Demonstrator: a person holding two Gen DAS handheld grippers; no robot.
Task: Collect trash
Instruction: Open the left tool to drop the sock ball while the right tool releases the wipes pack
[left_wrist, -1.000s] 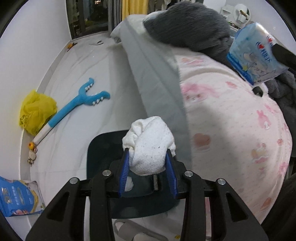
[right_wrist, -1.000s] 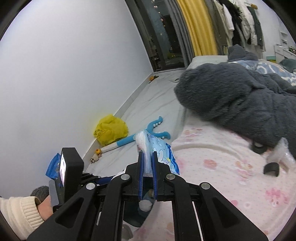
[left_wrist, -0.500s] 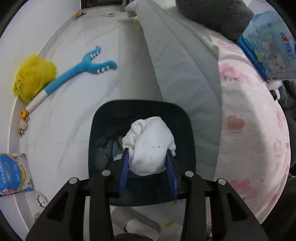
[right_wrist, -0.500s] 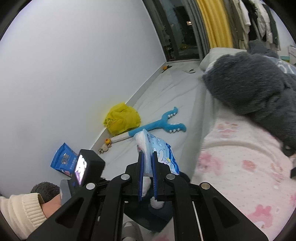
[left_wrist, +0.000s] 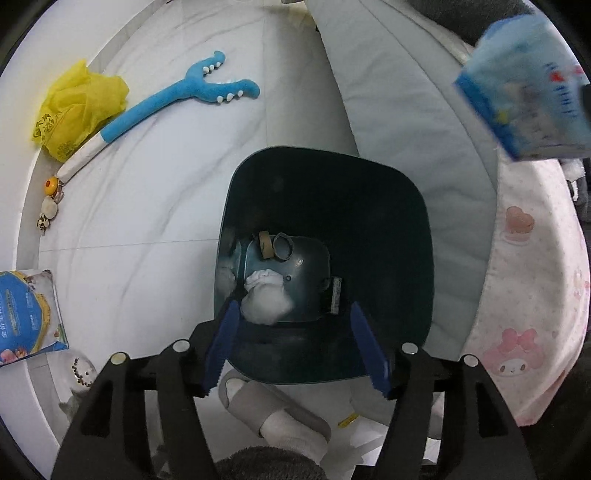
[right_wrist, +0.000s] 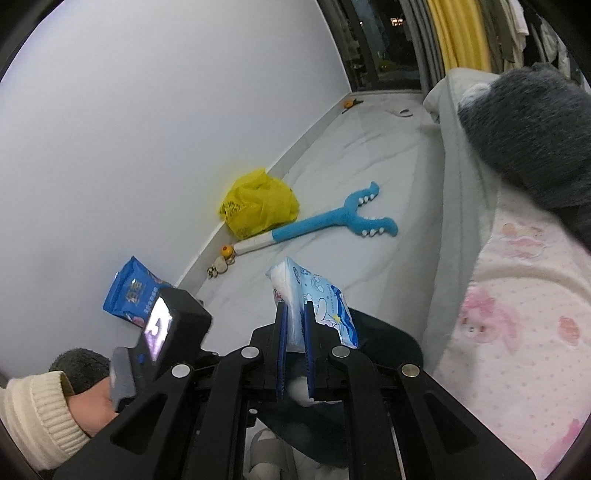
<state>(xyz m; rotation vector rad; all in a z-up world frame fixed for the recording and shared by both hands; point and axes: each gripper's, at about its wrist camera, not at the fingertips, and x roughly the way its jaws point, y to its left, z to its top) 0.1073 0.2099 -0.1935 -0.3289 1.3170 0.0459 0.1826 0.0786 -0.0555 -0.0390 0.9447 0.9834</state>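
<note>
Left wrist view: dark bin (left_wrist: 388, 206) now filling frame beside pink bedspread (left_wrist: 535, 295). Left gripper (left_wrist: 295, 343) hanging over bin mouth, jaws opening, nothing between them; white wad (left_wrist: 264, 304), clamped a second ago, dropping inside toward cardboard rolls (left_wrist: 275, 245). One piece binned. Right gripper (right_wrist: 293, 334) staying pinched on blue tissue pack (right_wrist: 317, 295), closing in on bin; likely next in.

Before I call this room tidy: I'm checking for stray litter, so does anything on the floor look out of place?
Yes. A crumpled yellow plastic bag lies against the wall, a blue snack packet leans there too, and a small yellow scrap sits by the dark bin. All are outside the bin.
</note>
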